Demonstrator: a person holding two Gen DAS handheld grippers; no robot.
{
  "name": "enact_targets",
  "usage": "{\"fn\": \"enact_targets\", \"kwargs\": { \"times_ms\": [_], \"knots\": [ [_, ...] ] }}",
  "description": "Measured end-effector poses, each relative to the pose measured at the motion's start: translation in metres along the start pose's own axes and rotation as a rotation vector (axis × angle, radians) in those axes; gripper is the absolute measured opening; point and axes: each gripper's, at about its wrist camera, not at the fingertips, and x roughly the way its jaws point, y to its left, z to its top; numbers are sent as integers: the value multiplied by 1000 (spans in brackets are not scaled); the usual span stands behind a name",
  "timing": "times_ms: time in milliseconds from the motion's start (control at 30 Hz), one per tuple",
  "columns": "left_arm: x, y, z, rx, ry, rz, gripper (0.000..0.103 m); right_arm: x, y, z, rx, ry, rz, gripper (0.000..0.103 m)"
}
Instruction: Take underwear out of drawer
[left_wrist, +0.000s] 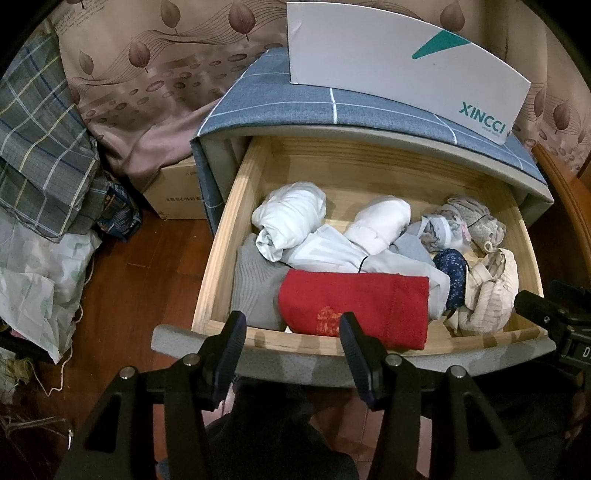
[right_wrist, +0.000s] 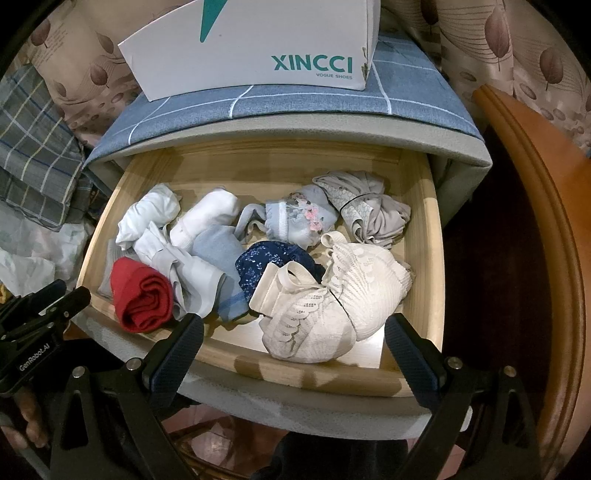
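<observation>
Pulled-out wooden drawer (left_wrist: 218, 258) below white shoe box (left_wrist: 388, 66). Red rolled underwear (left_wrist: 354, 306) at drawer's front left corner, long axis along front rail. Left tool (left_wrist: 291, 347) and right tool (right_wrist: 295, 350) wide, empty, above front rail.

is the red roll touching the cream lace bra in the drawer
Apart. In the right wrist view the red roll lies at the drawer's left front, the cream lace bra at the right, with white and blue garments between them.
</observation>
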Motion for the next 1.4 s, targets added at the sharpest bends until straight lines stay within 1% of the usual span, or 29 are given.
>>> {"fn": "enact_targets", "kwargs": {
  "times_ms": [400, 467, 600, 767, 833, 867, 900, 933, 1000, 1167, 1333, 1400],
  "knots": [
    [0, 0, 0, -2, 0, -4, 54, 1, -2, 0, 7, 4, 9, 97],
    [1, 0, 0, -12, 0, -12, 54, 1, -3, -1, 18, 9, 17, 96],
    [1, 3, 1, -35, 2, -30, 54, 5, -8, -5, 62, 36, 39, 83],
    [0, 10, 4, -58, 3, -48, 54, 10, -11, -2, 94, 60, 28, 83],
    [-1, 16, 8, -71, 5, -67, 54, 13, -15, 0, 126, 78, 39, 82],
    [-1, 18, 9, -78, 11, -72, 54, 15, -17, 2, 143, 86, 38, 80],
    [-2, 22, 11, -83, 13, -78, 54, 18, -19, 5, 152, 97, 31, 76],
    [-2, 25, 13, -88, 11, -77, 54, 22, -19, 6, 156, 108, 20, 73],
    [-4, 33, 15, -96, 2, -61, 54, 31, -18, 10, 171, 146, 7, 71],
    [-1, 54, 22, -112, 5, -38, 54, 56, -28, 16, 248, 215, 10, 60],
    [1, 66, 30, -116, 4, -25, 54, 75, -28, 20, 283, 259, -52, 60],
    [3, 68, 33, -109, 6, -20, 54, 82, -29, 21, 309, 271, -37, 62]
  ]
}}
